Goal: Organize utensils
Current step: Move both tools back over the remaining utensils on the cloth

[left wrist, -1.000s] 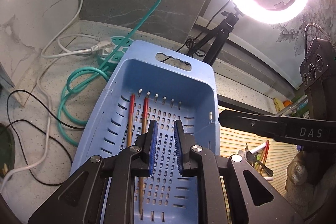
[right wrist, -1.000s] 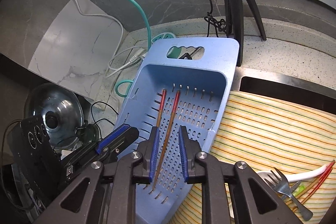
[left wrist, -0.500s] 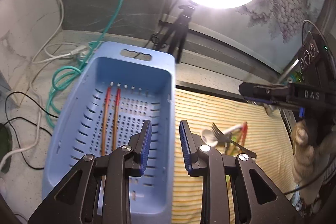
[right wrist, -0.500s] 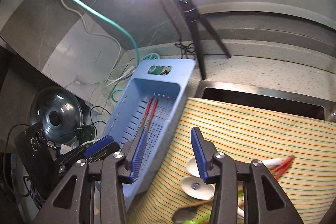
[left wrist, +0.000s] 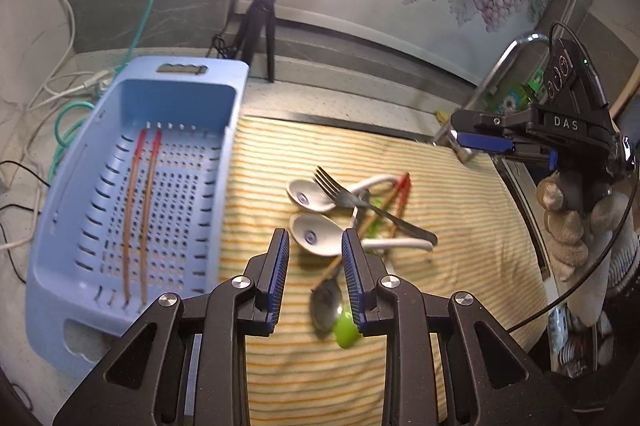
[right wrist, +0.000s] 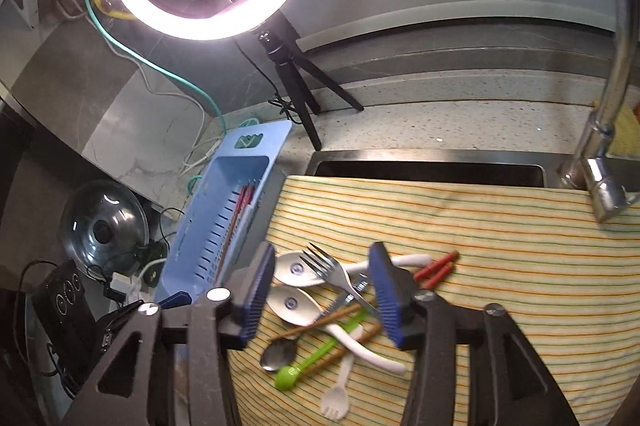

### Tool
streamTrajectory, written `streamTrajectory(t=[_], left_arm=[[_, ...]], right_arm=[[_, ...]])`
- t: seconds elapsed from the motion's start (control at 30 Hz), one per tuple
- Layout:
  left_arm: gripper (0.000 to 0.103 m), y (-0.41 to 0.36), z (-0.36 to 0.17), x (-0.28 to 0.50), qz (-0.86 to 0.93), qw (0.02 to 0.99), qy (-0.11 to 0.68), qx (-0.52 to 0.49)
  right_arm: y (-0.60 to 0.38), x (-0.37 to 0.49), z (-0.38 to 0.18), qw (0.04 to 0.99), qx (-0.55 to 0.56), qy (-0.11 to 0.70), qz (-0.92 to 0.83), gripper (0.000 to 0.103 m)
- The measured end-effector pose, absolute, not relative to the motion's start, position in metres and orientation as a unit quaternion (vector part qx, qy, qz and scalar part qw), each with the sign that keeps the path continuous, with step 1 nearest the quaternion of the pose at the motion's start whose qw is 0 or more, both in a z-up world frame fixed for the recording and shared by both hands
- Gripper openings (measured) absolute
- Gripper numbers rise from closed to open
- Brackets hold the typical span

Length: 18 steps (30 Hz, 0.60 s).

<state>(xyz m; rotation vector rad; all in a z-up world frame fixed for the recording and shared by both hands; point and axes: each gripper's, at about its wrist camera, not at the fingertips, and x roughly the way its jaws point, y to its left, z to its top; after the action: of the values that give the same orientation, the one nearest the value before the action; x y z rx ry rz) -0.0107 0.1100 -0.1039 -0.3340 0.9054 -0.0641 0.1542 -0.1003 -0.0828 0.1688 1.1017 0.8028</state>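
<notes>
Over on the left, the blue basket (left wrist: 132, 186) sits on the table (left wrist: 340, 98) with one pair of red-tipped chopsticks (left wrist: 138, 210) lying side by side along its slotted floor; that looks like the only part of the sorting done so far. Just beside the basket, the striped cloth (left wrist: 460, 226) carries everything left: two white spoons (left wrist: 312, 194), a metal fork (left wrist: 360, 202), a metal spoon (left wrist: 326, 304), a green-handled piece (right wrist: 316, 358), a small white fork (right wrist: 336, 394) and a second pair of chopsticks (right wrist: 434, 268), all crossed in one loose heap. The left tongs (left wrist: 316, 278) hang over the near edge of that heap, set narrow with nothing between them. The right tongs (right wrist: 320, 294) stand above the same pile; they have just been opening, are now fairly wide, and are empty. I'd judge the job barely begun, with each piece in the pile yet to go into the basket.
</notes>
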Motion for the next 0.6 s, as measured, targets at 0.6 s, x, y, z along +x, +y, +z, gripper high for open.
streamTrajectory(t=[0.6], left_arm=[[0.025,0.119,-0.104,-0.03,0.001,0.885,0.436,-0.165]], right_arm=[[-0.052,0.143,-0.144,0.673,0.074,0.606,0.418,0.035]])
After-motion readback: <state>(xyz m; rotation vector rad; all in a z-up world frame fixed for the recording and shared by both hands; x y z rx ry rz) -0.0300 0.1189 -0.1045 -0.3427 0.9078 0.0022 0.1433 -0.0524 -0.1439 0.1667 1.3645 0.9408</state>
